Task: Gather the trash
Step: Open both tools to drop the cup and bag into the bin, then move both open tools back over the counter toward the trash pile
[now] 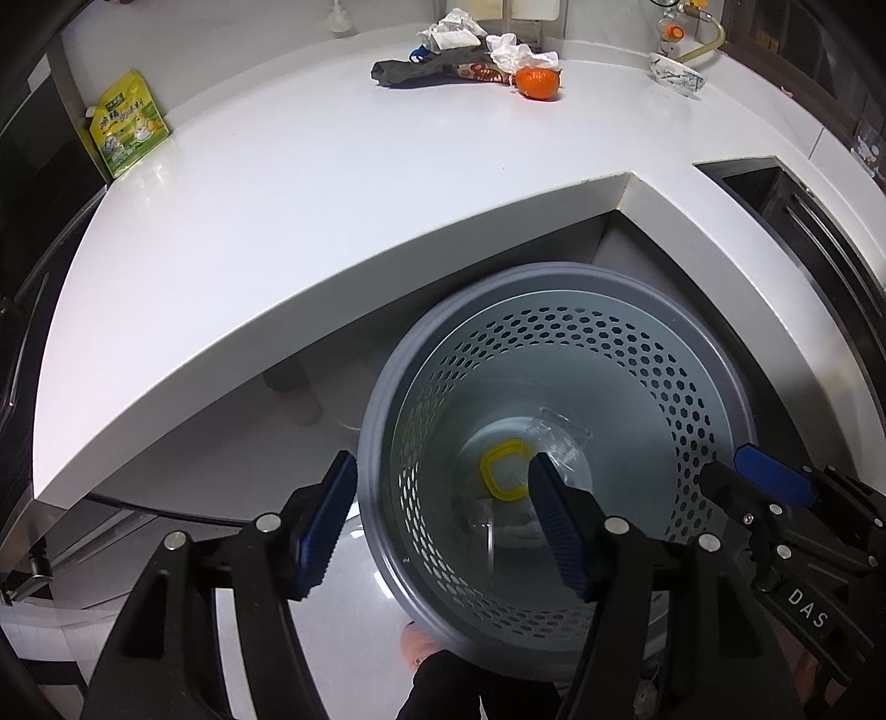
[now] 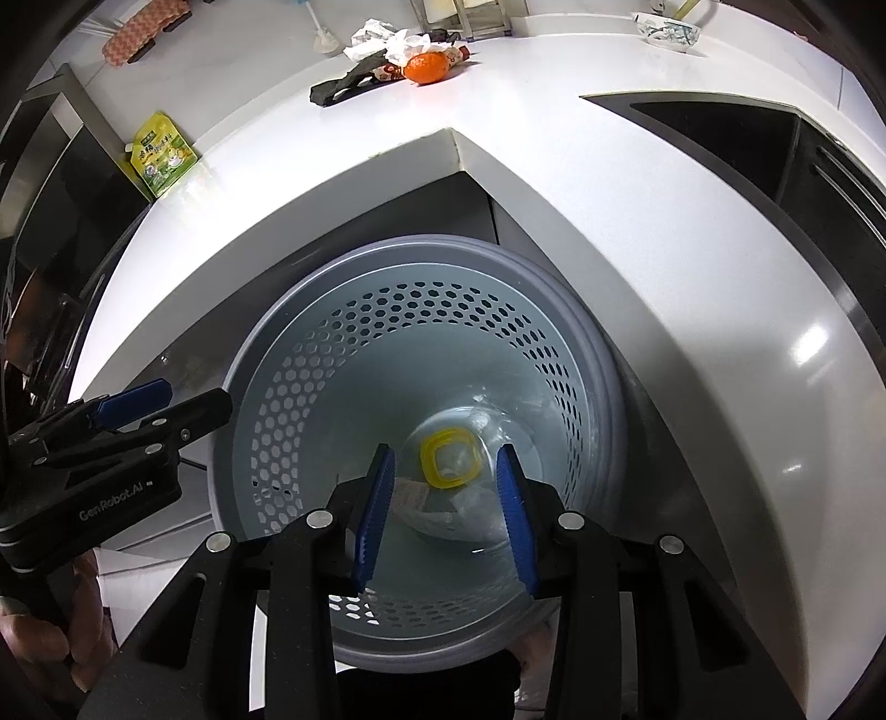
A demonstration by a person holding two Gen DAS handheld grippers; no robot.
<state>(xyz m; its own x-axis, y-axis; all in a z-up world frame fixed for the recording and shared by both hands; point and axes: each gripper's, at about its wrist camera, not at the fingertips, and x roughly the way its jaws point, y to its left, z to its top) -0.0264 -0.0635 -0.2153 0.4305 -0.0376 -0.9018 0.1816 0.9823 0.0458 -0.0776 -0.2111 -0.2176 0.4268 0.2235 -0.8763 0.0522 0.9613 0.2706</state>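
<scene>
A grey perforated waste bin (image 1: 382,421) (image 2: 238,387) stands on the floor below the corner of the white counter (image 1: 332,194). At its bottom lie a clear plastic tub with a yellow rim (image 1: 501,471) (image 2: 448,457) and other clear plastic scraps. My left gripper (image 1: 441,462) hangs open over the bin's left rim, one finger outside and one inside, holding nothing. Over the bin's mouth my right gripper (image 2: 446,454) is open and also empty. On the far counter lie crumpled papers (image 1: 451,30) (image 2: 387,41), a black scrap (image 1: 421,69), a wrapper and an orange (image 1: 537,82) (image 2: 425,67).
A yellow-green pouch (image 1: 130,124) (image 2: 163,155) stands at the counter's left edge. A patterned bowl (image 1: 675,72) (image 2: 667,27) sits at the back right, and a dark sink (image 1: 775,188) (image 2: 720,127) opens on the right. Each view shows the other gripper beside the bin.
</scene>
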